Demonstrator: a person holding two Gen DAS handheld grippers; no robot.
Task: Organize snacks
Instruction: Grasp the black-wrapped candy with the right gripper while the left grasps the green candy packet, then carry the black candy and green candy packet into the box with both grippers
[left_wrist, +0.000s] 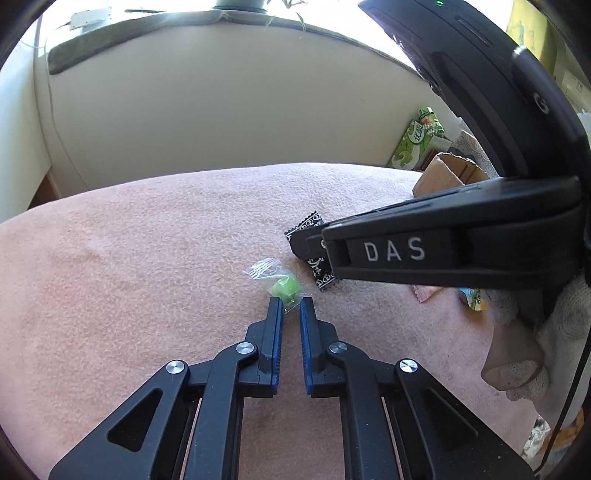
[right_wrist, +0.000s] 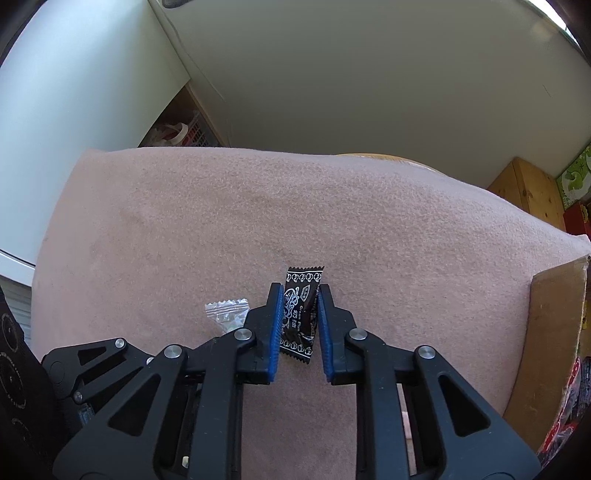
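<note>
A green candy in a clear wrapper (left_wrist: 283, 286) lies on the pink cloth (left_wrist: 147, 258). My left gripper (left_wrist: 291, 306) has its fingertips either side of the wrapper's near end, with a narrow gap left between the jaws. A black candy packet with white print (right_wrist: 300, 314) lies between the fingers of my right gripper (right_wrist: 300, 295); the jaws stand close around it, and contact is not clear. In the left wrist view the right gripper's black body (left_wrist: 443, 243) covers most of the black packet (left_wrist: 314, 225). The clear wrapper also shows in the right wrist view (right_wrist: 227, 312).
An open cardboard box (right_wrist: 546, 343) stands at the right edge of the cloth (right_wrist: 221, 221), also seen in the left wrist view (left_wrist: 447, 175). A green carton (left_wrist: 417, 142) stands behind it. More wrapped snacks (left_wrist: 471, 297) lie under the right gripper. A wall runs behind the table.
</note>
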